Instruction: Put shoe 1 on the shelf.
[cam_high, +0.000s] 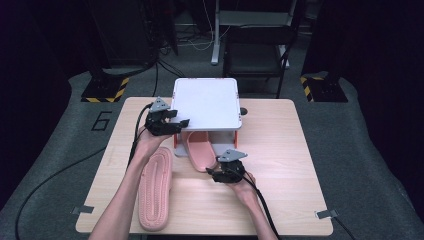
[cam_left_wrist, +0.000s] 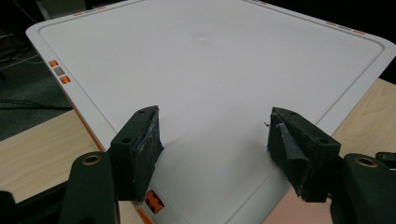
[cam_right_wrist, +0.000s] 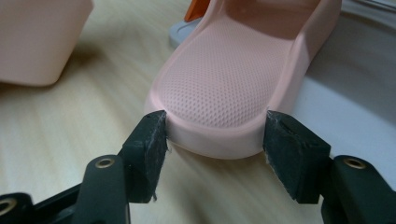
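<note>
A pink slipper (cam_high: 197, 150) lies sole-down, its toe end under a white two-level rack (cam_high: 205, 102). My right gripper (cam_high: 213, 170) is at its heel. In the right gripper view both pads (cam_right_wrist: 156, 135) touch the sides of the heel of this slipper (cam_right_wrist: 224, 74), so the right gripper (cam_right_wrist: 215, 135) is shut on it. A second pink slipper (cam_high: 155, 187) lies sole-up on the table's left side and appears again as the second slipper (cam_right_wrist: 37, 37). My left gripper (cam_high: 182, 122) hovers open over the near left corner of the rack's top (cam_left_wrist: 210, 70), and the left gripper (cam_left_wrist: 212, 140) holds nothing.
The rack's grey base plate (cam_right_wrist: 336, 107) lies beside the held slipper. The wooden table (cam_high: 280, 150) has bare room on its right half. A black chair (cam_high: 257, 55) stands behind the table. Black cables (cam_high: 137, 130) trail from both grippers.
</note>
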